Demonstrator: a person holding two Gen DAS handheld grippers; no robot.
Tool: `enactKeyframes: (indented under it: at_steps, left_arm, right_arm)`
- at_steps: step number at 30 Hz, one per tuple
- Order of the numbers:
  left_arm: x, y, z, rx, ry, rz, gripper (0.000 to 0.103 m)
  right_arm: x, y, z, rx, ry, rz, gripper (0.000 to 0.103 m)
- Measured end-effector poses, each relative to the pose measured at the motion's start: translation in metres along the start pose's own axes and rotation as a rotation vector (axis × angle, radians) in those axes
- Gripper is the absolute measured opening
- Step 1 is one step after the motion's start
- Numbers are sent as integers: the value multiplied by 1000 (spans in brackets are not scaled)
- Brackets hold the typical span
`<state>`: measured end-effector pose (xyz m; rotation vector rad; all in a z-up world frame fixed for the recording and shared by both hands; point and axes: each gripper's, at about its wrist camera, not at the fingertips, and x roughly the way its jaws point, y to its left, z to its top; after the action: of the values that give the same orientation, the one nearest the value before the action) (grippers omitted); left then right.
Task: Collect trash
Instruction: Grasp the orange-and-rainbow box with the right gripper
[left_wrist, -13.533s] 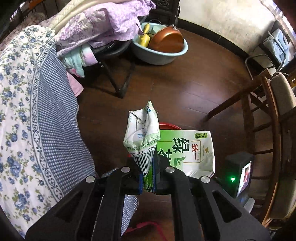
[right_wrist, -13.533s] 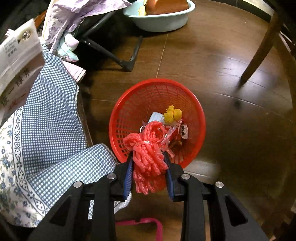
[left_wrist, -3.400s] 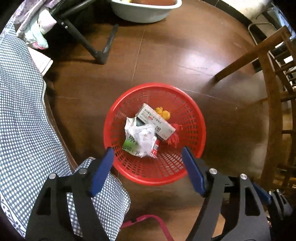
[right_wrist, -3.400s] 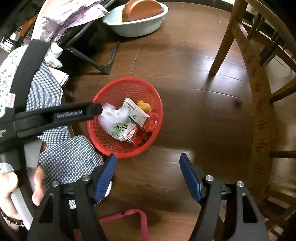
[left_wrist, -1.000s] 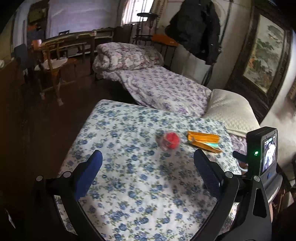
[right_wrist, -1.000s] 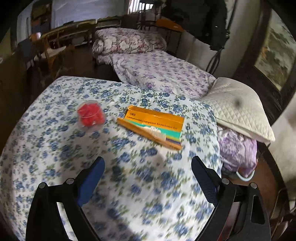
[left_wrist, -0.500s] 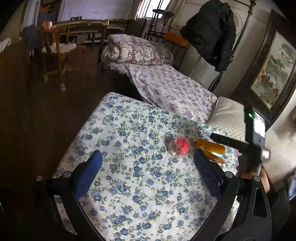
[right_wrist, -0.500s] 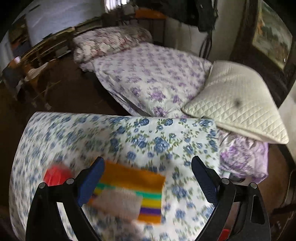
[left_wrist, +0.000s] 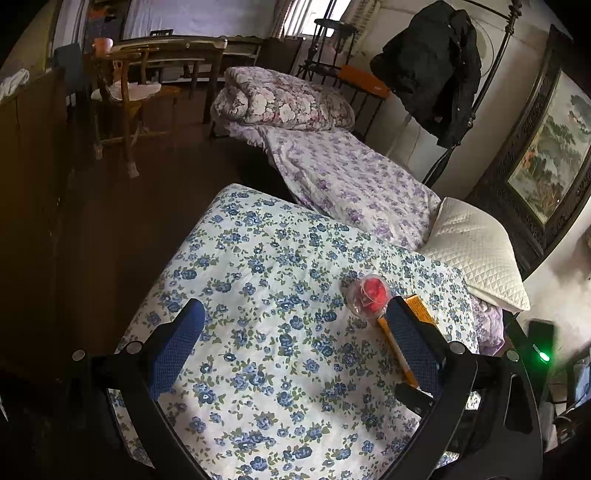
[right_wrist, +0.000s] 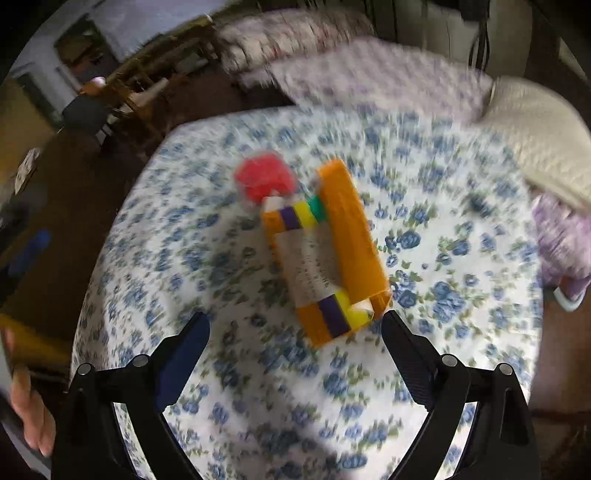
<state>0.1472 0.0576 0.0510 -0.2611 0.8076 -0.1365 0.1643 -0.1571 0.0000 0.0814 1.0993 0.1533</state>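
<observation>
Trash lay on the floral surface (left_wrist: 258, 258): a red ball (left_wrist: 369, 291), then an orange box (right_wrist: 332, 254). The left gripper (left_wrist: 295, 339) and right gripper (right_wrist: 295, 332) hovered agape, empty. The right should straddle the box's narrow width squarely.

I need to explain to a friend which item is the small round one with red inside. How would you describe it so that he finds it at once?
Look at the table with the blue-flowered cloth, which stands in front of the bed with the purple sheet. Toward its far right side lie two pieces of trash close together. Yours is the small clear round container with red contents; its neighbour, the orange box, is long, flat and striped.
</observation>
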Motion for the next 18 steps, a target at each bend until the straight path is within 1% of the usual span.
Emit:
enactKeyframes:
  at_steps: [1, 2, 3, 5, 9, 10, 12, 14, 15, 16, 17, 18]
  left_arm:
    - [0, 0, -1, 3, 2, 2, 95]
    - [1, -2, -1, 7, 4, 4, 95]
    - [2, -2, -2, 12, 8, 5, 95]
    - [3, -4, -2, 18, 10, 7, 95]
    - [5, -2, -1, 15, 11, 2, 95]
    - [6, -2, 0, 17, 14, 4, 95]
    - [9, -1, 0, 20, 24, 9, 95]
    - [11, 0, 0, 16, 31, 3, 95]
    - [11, 0, 0, 14, 33, -2, 95]
    - [11, 0, 0, 13, 33, -3, 95]
    - [11, 0, 0, 15, 33, -1, 95]
    - [11, -1, 0, 17, 32, 1, 95]
  right_arm:
    - [-6, 5, 2, -56, -41, -66, 92]
    - [-7, 7, 8, -107, -63, -142, 92]
    - [-5, 8, 12, -130, -59, -166, 92]
    - [8, 3, 29, -144, -33, -145, 92]
    - [35, -6, 51, -159, 24, -179, 92]
    - [43, -7, 55, -151, 50, -173, 92]
    - [58, -10, 58, -125, 109, -150, 92]
    - [65, -11, 53, -106, 124, -156, 91]
    - [65, -13, 51, -82, 114, -135, 89]
    - [66, -14, 50, -59, 102, -113, 79]
    - [61, -16, 48, -18, 77, -109, 62]
    - [58, -18, 45, 8, 65, -114, 59]
